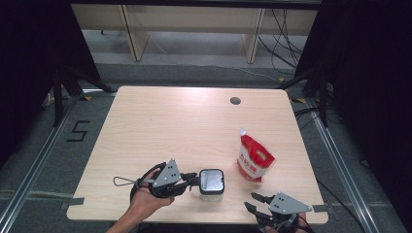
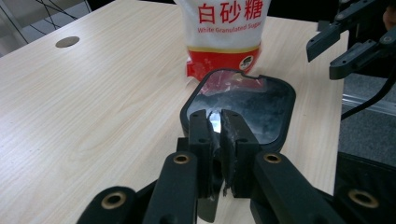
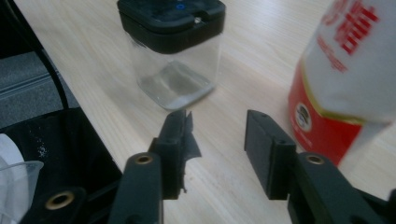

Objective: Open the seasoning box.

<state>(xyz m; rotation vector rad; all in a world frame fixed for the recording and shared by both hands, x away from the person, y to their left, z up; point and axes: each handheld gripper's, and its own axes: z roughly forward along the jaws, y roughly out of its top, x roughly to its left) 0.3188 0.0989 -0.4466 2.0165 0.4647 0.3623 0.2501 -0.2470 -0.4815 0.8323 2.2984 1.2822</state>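
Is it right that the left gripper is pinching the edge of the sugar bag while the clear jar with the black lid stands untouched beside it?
Not quite. The left gripper is pinching the edge of the black lid on the clear jar, not the sugar bag. The left gripper view shows its jaws shut on the lid's rim; the bag stands untouched behind it.

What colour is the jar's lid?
Black with a glossy top; the jar below is clear. The lid shows best in the right gripper view.
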